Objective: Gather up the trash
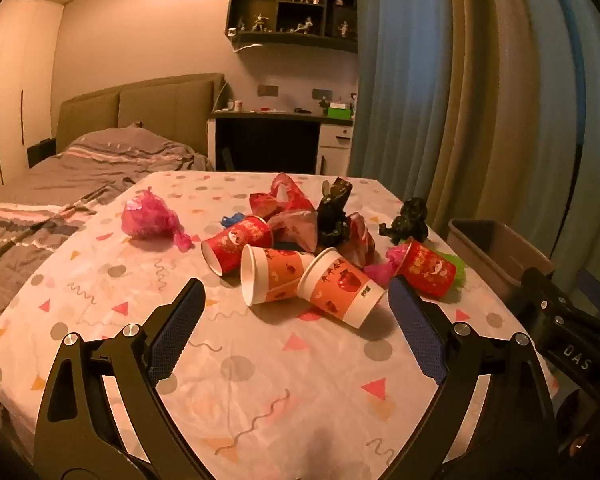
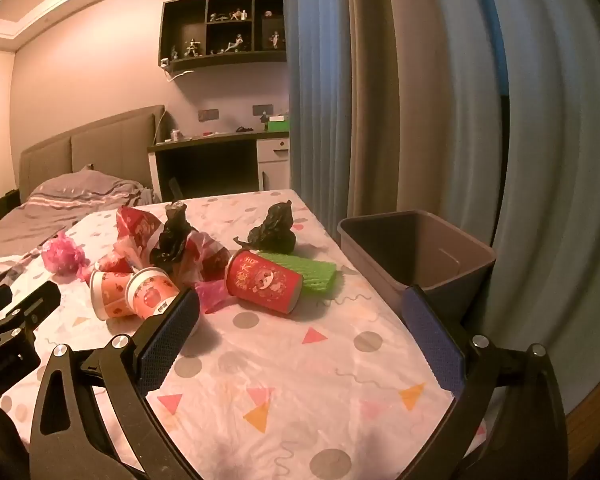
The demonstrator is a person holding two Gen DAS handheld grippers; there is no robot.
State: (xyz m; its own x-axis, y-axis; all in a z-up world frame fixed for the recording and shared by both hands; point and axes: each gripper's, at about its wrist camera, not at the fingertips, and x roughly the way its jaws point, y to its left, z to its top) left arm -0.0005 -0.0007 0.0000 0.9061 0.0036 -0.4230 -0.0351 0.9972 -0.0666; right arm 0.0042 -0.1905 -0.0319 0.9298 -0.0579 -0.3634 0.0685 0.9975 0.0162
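Note:
Trash lies on a table with a patterned cloth (image 1: pixel 260 360): two orange-banded paper cups (image 1: pixel 342 286) (image 1: pixel 272 274) on their sides, two red cups (image 1: pixel 236 248) (image 2: pixel 264 282), a pink bag ball (image 1: pixel 150 220), red bags (image 1: pixel 284 202), two black bags (image 1: pixel 334 210) (image 2: pixel 272 230) and a green foam sleeve (image 2: pixel 312 272). My left gripper (image 1: pixel 296 300) is open and empty, just short of the orange cups. My right gripper (image 2: pixel 300 308) is open and empty, just short of the red cup. A grey bin (image 2: pixel 420 248) stands beside the table's right edge.
A bed (image 1: pixel 60 184) lies left of the table. A desk (image 1: pixel 276 136) and wall shelf (image 1: pixel 296 8) stand behind. Curtains (image 1: pixel 440 100) hang on the right, close behind the bin. The right gripper's body (image 1: pixel 560 320) shows at the left view's right edge.

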